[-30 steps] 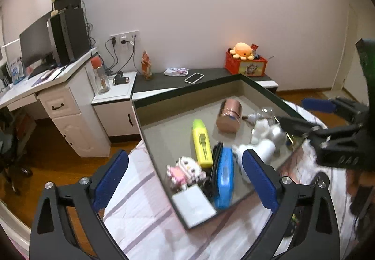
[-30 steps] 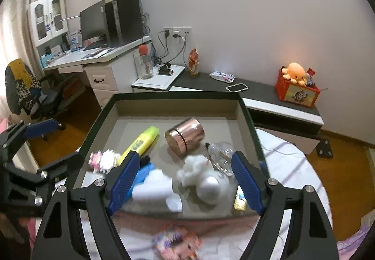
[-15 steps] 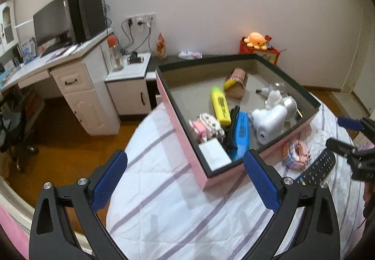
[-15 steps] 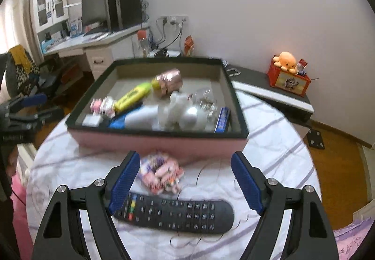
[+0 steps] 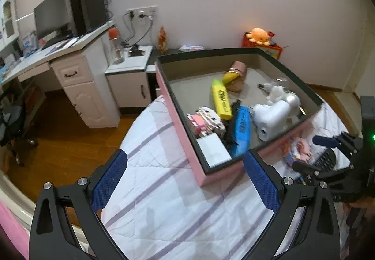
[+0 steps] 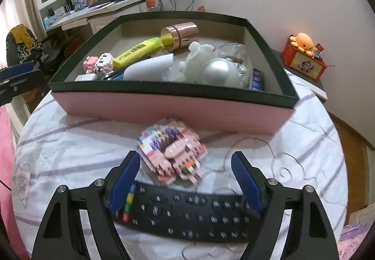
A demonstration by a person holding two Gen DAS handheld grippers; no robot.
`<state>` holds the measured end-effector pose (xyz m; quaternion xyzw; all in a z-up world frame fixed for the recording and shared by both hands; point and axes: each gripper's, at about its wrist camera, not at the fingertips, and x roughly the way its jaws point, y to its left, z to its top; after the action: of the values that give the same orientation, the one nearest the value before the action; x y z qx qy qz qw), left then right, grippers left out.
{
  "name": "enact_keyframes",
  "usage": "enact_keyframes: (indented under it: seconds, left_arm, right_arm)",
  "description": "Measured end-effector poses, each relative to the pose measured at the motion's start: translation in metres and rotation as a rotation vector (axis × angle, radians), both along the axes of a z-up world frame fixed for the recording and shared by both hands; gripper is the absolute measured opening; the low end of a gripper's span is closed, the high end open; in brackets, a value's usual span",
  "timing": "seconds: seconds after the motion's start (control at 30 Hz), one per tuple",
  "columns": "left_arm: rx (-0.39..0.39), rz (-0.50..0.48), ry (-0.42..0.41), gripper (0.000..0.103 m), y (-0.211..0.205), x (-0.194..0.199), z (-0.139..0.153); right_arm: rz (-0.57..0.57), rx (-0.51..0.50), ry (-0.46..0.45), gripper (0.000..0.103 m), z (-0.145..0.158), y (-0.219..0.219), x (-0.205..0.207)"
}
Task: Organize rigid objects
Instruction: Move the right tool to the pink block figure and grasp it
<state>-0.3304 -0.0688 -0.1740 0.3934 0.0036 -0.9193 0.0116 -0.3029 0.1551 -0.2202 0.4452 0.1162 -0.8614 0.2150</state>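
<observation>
Pink block figure [image 6: 172, 151] on the quilted bed [image 6: 70, 149], just outside the near wall of the pink box [image 6: 168, 111] and touching the far edge of the black remote [image 6: 187, 213]; both still outside the box. Blurred in the right wrist view; seen small and blurred in the left wrist view at the bed's right side, beside the box's near corner.

Right gripper [image 6: 185, 166] low over the bed, jaws spread wide, one blue pad on either side of the figure's near end, remote lying crosswise beneath them; no contact with the figure discernible.

Inside the box: yellow highlighter [image 5: 221, 99], blue highlighter [image 5: 242, 129], a second block figure [image 5: 207, 120], copper cup [image 6: 181, 34], white plush [image 6: 200, 60], white flat box [image 5: 213, 149], other white items.

Left gripper [image 5: 185, 183] over the striped quilt near the box's front corner, jaws spread, nothing between them.

Step in hand, by judgement: approach for pickup of the loose block figure, most of the sorting apparently done. Next move calls for a short advance and descent to centre the figure between the pads, closure across its sides clear of the remote, then a lift over the box wall. Risk: brick model likely to shed pieces under hard squeeze; remote liable to be nudged.
</observation>
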Motion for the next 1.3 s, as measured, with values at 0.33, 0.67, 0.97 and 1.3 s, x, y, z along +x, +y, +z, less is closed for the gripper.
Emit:
enact_keyframes:
  seconds: [0.33, 0.67, 0.97, 1.3]
  left_arm:
    - [0.021, 0.007, -0.061, 0.061, 0.001, -0.022, -0.015]
    - [-0.082, -0.020, -0.083, 0.016, 0.021, -0.029, -0.022]
    - [-0.095, -0.026, -0.081, 0.015, 0.020, -0.027, -0.021]
    - [-0.097, -0.032, -0.065, 0.011, 0.022, -0.019, -0.017]
  right_arm:
    - [-0.021, -0.016, 0.019, 0.064, 0.001, 0.013, 0.001]
    - [-0.185, 0.023, 0.038, 0.064, 0.006, 0.079, -0.011]
    - [-0.266, 0.020, 0.047, 0.064, 0.005, 0.109, -0.021]
    - [-0.325, -0.012, 0.066, 0.063, 0.010, 0.122, -0.029]
